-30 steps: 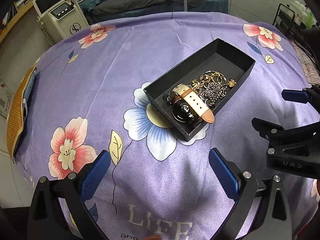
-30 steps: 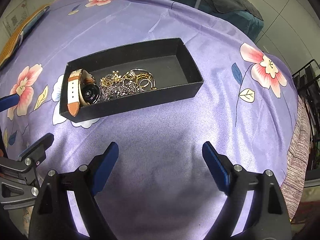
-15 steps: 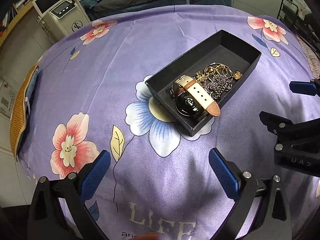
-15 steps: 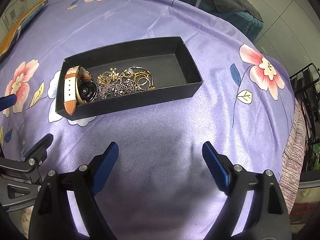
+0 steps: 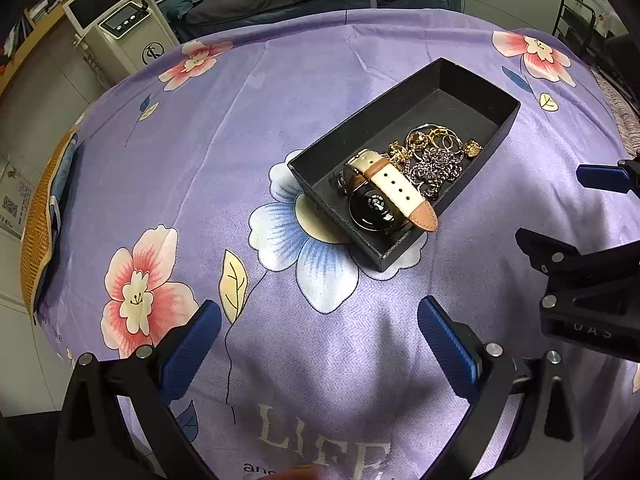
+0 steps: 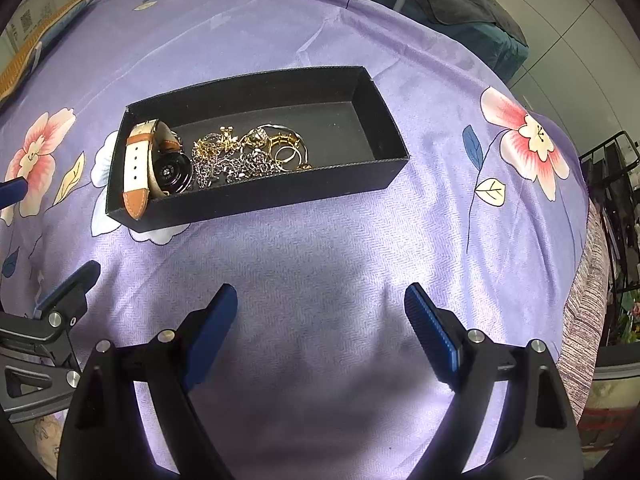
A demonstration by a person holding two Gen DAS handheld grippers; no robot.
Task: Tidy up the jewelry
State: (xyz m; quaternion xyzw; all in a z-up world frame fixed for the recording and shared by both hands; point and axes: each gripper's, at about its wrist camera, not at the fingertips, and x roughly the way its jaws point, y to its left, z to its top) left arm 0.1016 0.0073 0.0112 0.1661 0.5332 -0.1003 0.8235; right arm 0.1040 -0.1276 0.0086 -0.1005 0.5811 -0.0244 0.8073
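— Looking down both wrist cameras, I see the long black open cardboard box [image 6: 256,148] on the purple floral cloth [image 6: 320,248], which I take to cover a tabletop. What do you make of it?

— The jewelry sits inside already: a round black watch with a cream and tan leather strap [image 5: 380,196] at one end, its strap tip poking over the rim, and beside it a tangle of gold and silver chains and rings [image 6: 248,152]. The other end of the box is bare.

— I see no piece out on the cloth, so the gathering looks done, though the heap is unsorted. I can't judge whether that is a finished tidy or a pile waiting to be laid out.

— And your fingers?

— The left gripper [image 5: 320,344] and the right gripper [image 6: 320,328] both hover spread wide, holding nothing, short of the box. There is plenty of bare cloth around it; the cloth's edge drops away on my right.
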